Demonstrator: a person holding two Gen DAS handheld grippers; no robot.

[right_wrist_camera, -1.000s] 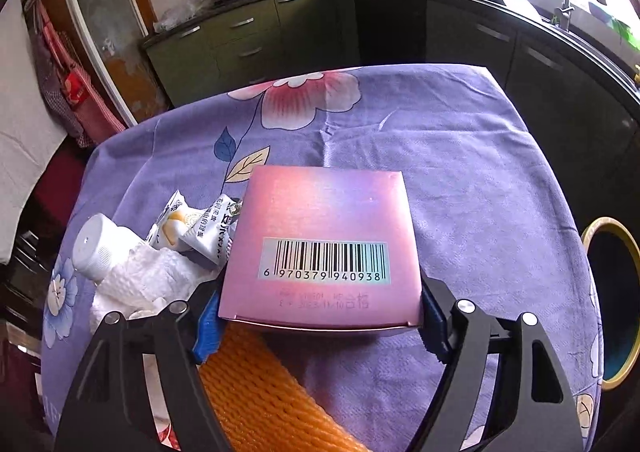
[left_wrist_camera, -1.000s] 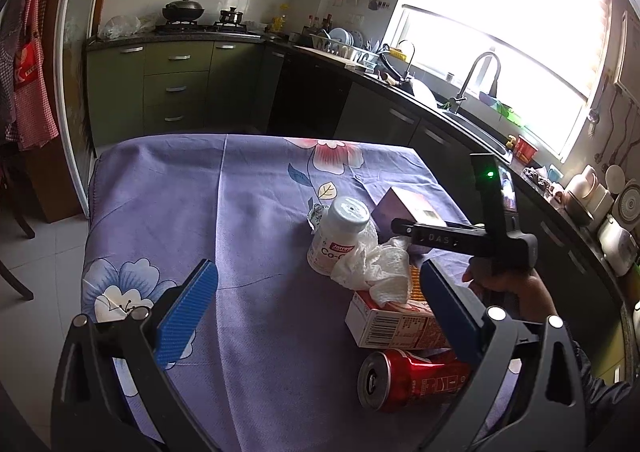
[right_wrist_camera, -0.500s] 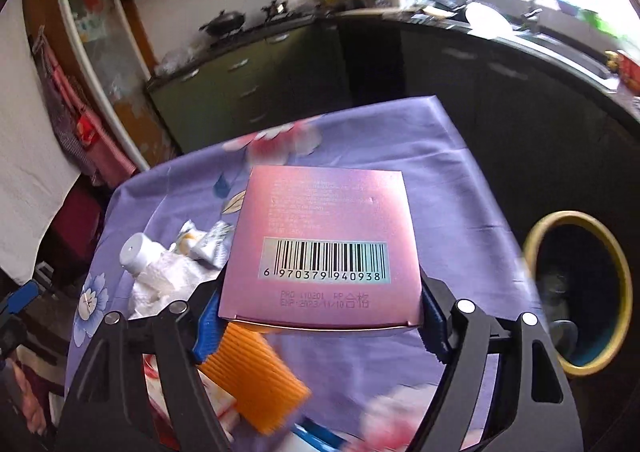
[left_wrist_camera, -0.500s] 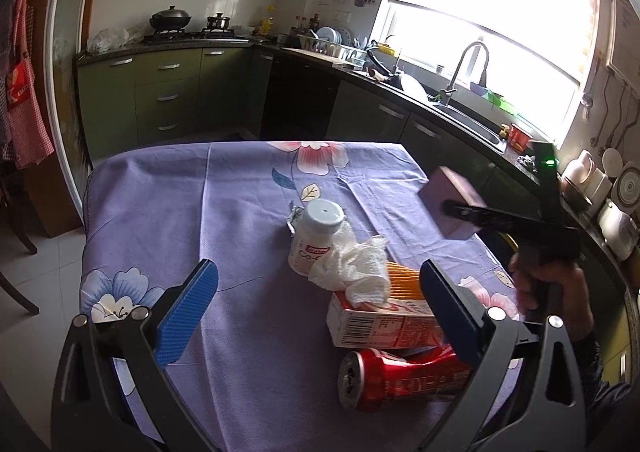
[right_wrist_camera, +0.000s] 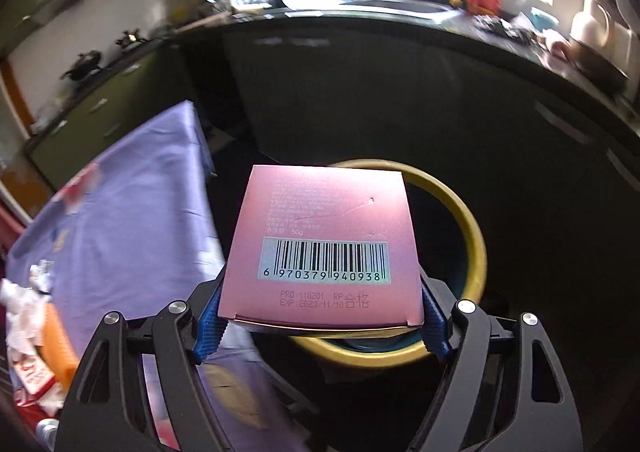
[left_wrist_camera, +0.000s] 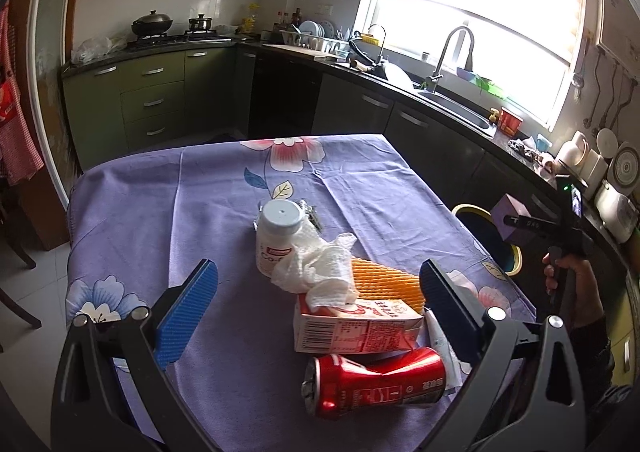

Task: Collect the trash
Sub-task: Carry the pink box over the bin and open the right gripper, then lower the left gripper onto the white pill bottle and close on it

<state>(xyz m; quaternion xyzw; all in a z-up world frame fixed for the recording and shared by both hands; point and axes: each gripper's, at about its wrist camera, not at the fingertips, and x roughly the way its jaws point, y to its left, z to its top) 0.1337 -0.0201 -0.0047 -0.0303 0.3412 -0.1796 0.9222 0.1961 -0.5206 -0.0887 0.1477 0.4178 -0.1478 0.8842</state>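
Carrying the pink box (right_wrist_camera: 324,248) off the table (left_wrist_camera: 168,208) to the yellow-rimmed bin (right_wrist_camera: 476,248).
Right gripper (right_wrist_camera: 320,322) pinches the box by its sides, held out past the table edge above the bin's mouth; best to centre it over the opening before letting go, since it overhangs the near rim. Left gripper (left_wrist_camera: 318,310) waits spread wide and empty over the can (left_wrist_camera: 376,386), carton (left_wrist_camera: 356,326) and tissue (left_wrist_camera: 320,272).

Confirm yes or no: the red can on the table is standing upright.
No: the red can lies dented on its side on the purple tablecloth, in front of the carton.
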